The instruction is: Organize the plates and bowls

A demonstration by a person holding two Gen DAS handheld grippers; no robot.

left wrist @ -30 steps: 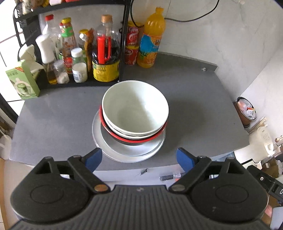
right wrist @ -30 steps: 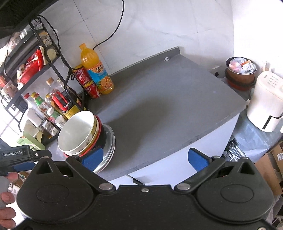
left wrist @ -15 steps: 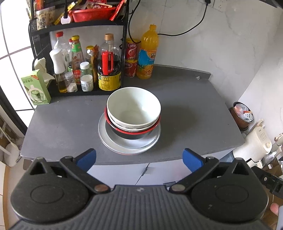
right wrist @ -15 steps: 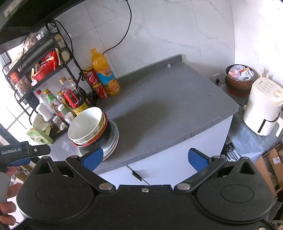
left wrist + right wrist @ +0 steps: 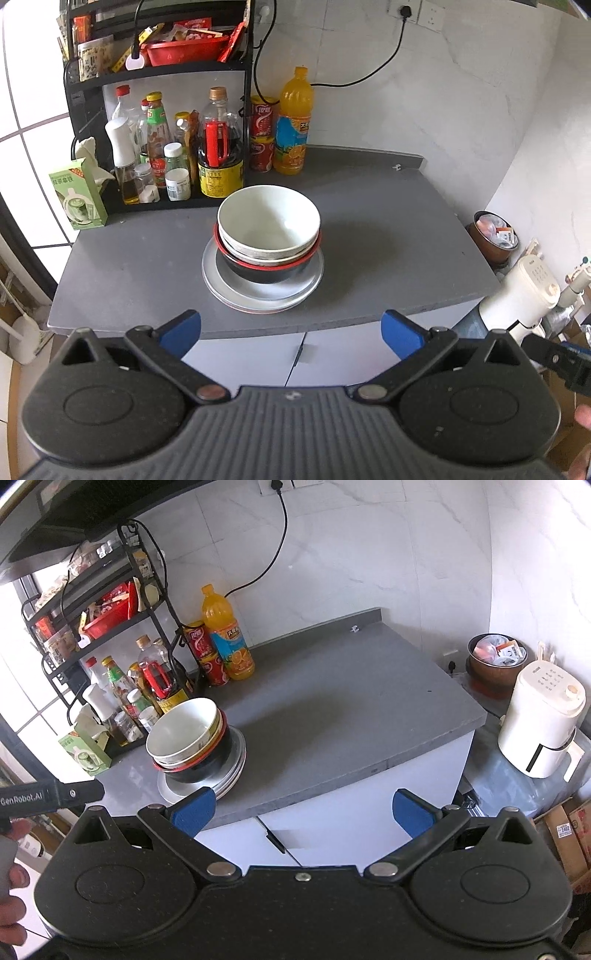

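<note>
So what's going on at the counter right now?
Nothing is being held. The bowls sit nested on the plates in one stack on the grey counter. The left hand-held gripper and right hand-held gripper are both open and empty, off the counter's front edge, clear of the stack.

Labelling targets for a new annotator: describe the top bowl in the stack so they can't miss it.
On the grey counter, in front of the black bottle rack, one stack of dishes stands on silver plates. The white bowl is its topmost piece, nested in a second pale bowl and a black bowl with a red rim; it alone is plain white inside and empty.
</note>
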